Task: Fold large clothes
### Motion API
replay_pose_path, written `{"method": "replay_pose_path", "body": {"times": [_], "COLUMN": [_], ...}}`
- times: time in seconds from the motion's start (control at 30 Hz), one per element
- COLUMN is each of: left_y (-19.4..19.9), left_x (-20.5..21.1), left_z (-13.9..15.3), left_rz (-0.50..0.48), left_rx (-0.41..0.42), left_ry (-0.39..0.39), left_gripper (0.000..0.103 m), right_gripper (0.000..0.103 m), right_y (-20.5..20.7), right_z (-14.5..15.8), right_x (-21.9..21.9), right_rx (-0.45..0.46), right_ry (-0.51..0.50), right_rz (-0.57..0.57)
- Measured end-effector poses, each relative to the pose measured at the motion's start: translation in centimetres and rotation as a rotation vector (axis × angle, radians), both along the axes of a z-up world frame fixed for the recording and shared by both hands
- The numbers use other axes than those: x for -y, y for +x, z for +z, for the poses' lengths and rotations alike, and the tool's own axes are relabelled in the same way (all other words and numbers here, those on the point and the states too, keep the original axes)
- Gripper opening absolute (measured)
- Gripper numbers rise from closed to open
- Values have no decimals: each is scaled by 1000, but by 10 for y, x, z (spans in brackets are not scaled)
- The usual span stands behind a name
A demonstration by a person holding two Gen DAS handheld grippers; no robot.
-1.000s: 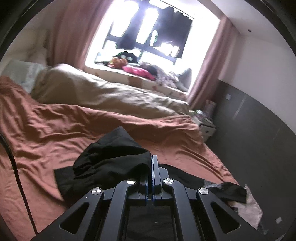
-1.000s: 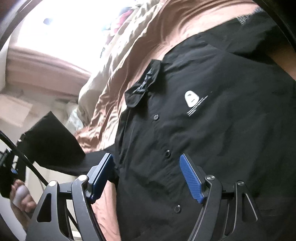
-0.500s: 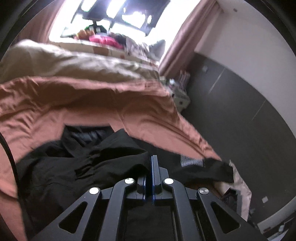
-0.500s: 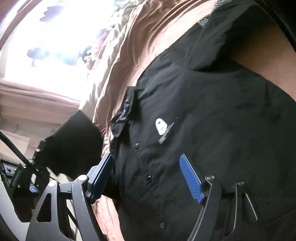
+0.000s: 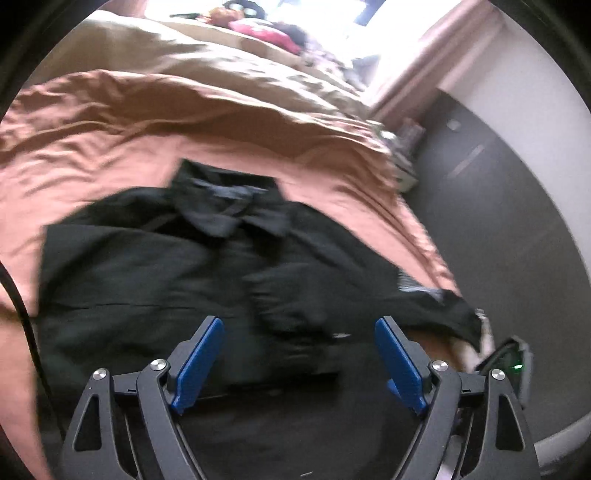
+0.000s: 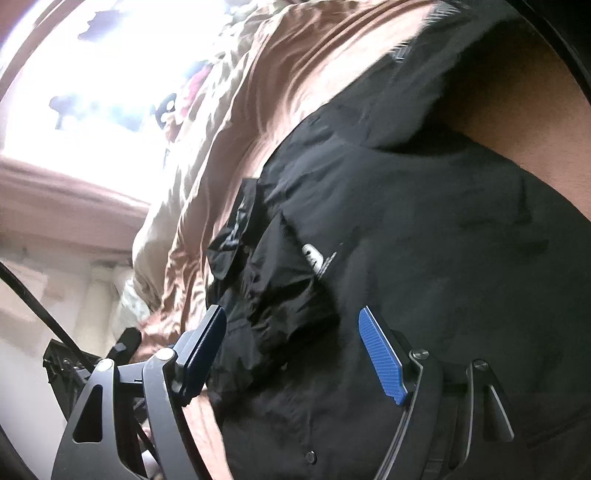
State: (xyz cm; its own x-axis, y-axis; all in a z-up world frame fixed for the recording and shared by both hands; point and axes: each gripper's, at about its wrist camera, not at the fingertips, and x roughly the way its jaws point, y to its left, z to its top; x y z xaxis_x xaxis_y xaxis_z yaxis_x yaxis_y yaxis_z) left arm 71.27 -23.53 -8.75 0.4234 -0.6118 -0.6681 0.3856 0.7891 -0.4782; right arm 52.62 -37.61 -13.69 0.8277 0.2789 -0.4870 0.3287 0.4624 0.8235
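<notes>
A large black button-up shirt lies spread on the rust-orange bedsheet, collar toward the far side. One sleeve has been folded over the chest and lies crumpled there. My left gripper hovers just above the shirt with its jaws opening wide and nothing pressed between the blue pads. In the right wrist view the same shirt fills the frame, the folded sleeve partly covering its white chest logo. My right gripper stands open low over the button placket, holding nothing.
A beige duvet is bunched at the far side of the bed below a bright window with clutter on its sill. The bed's right edge drops to a dark floor and grey wall. A black cable runs along the left.
My left gripper came down toward the bed carrying the sleeve, then opened and let it drop across the shirt's chest. The right gripper stayed open and almost in place.
</notes>
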Motion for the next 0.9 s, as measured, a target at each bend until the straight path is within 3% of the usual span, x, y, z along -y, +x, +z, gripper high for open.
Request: {"method": "replay_pose_path", "body": {"times": [0.17,0.37,0.47,0.53,0.83,0.9], "left_y": [-2,-9,-6,-3,2,3], "left_x": [-66,-121,-144,-152,-162,-163], "left_z": [-3,-21,-41,-52,-106,-112], "left_rz": [119,224,267,284,250,239], "left_rx": [10,37,-13,-44,-139,-146], "left_ry": [88,215,226,234,300,298], "left_gripper": [85,85,72,61,50,47], "right_gripper": [73,73,73,73,73,58], "right_y": [24,60,73,81,120,127], "right_z": [15,22,24,26,3,-6], "right_x": [-24,-73,-94,-111,-147,-149], "right_rx": [19,-65,-98,-97,-192,-241], "right_ry": [-138,-444,-555,-623,-785,-835], "right_rz": [74,147,154,179,299,323]}}
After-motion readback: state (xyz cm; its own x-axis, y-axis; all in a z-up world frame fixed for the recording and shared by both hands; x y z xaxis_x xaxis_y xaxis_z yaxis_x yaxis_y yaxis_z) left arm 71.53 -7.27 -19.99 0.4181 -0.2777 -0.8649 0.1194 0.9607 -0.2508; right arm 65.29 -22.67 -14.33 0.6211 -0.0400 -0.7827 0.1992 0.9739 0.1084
